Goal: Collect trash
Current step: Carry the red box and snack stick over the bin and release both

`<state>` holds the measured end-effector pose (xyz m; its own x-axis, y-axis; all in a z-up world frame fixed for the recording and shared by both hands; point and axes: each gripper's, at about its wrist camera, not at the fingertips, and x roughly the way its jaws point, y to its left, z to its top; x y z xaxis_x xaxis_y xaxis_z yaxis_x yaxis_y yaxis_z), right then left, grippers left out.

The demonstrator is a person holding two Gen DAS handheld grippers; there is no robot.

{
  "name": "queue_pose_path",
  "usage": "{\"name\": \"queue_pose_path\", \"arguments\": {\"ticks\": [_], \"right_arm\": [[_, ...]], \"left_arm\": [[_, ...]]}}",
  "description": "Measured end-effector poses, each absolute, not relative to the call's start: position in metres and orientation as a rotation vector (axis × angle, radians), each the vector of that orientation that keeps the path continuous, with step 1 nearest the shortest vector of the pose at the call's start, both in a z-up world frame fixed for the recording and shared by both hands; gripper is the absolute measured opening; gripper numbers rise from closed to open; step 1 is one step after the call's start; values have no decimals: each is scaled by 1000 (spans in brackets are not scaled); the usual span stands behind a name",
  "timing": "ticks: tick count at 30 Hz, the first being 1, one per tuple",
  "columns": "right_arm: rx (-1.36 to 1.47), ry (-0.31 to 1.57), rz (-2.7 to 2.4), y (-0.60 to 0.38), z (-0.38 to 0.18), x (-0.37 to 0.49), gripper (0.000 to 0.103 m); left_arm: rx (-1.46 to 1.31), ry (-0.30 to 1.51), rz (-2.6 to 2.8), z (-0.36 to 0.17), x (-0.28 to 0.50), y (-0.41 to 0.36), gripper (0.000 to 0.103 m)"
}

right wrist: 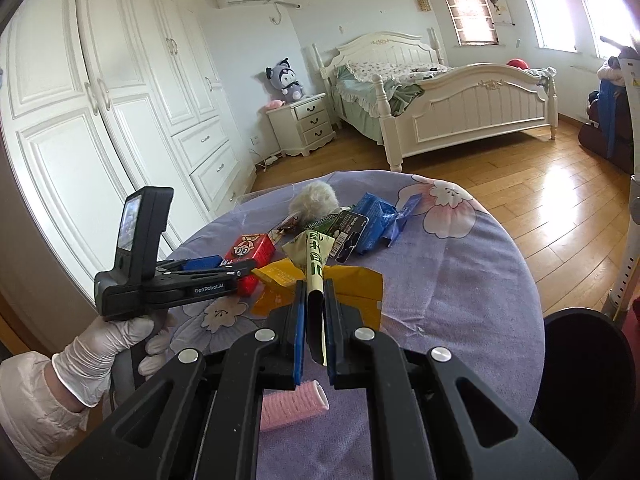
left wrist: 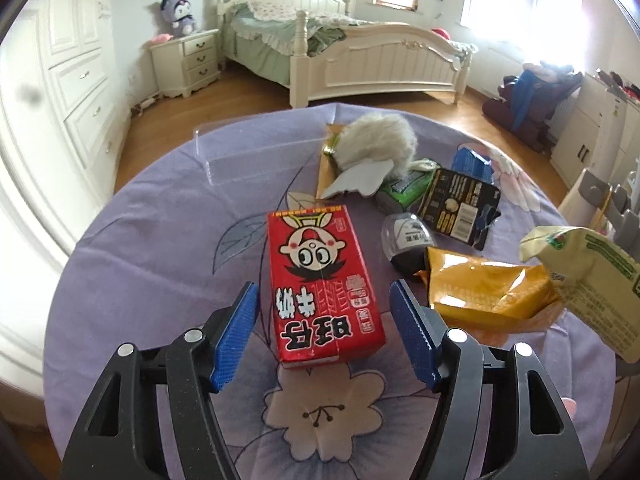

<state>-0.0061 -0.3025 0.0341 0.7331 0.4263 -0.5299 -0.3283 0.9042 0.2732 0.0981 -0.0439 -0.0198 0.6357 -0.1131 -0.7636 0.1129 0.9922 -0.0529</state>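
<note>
- Round purple-clothed surface [right wrist: 460, 280] bare toward right edge; clutter gathered mid-surface.
- Red milk carton [left wrist: 320, 280] lying flat, print upside down, between spread left fingers [left wrist: 240, 320], untouched.
- Crumpled pale-yellow carton [right wrist: 314, 264] pinched in right fingers [right wrist: 298, 320], raised over orange wrapper [right wrist: 360, 292].
</note>
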Motion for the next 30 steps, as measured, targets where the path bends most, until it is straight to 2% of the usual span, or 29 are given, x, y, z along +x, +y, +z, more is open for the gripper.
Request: {"name": "queue_pose_path", "arguments": {"ticks": [1, 6, 13, 16, 20, 30], "right_arm": [[166, 627, 417, -301, 32, -6, 9], [174, 646, 432, -298, 24, -4, 9], [219, 537, 388, -319, 43, -17, 7], [210, 475, 316, -338, 58, -30, 6], [188, 421, 186, -371, 70, -54, 6], [94, 447, -144, -431, 41, -86, 6]], "left_arm": [[-30, 887, -127, -25, 102, -38, 52], [-91, 861, -120, -25, 101, -18, 52], [-126, 657, -251, 43, 56, -37, 52], [-130, 596, -373, 71, 42, -70, 52], [-107, 571, -552, 80, 27, -132, 52], [-40, 625, -842, 37, 6, -276, 52]]}}
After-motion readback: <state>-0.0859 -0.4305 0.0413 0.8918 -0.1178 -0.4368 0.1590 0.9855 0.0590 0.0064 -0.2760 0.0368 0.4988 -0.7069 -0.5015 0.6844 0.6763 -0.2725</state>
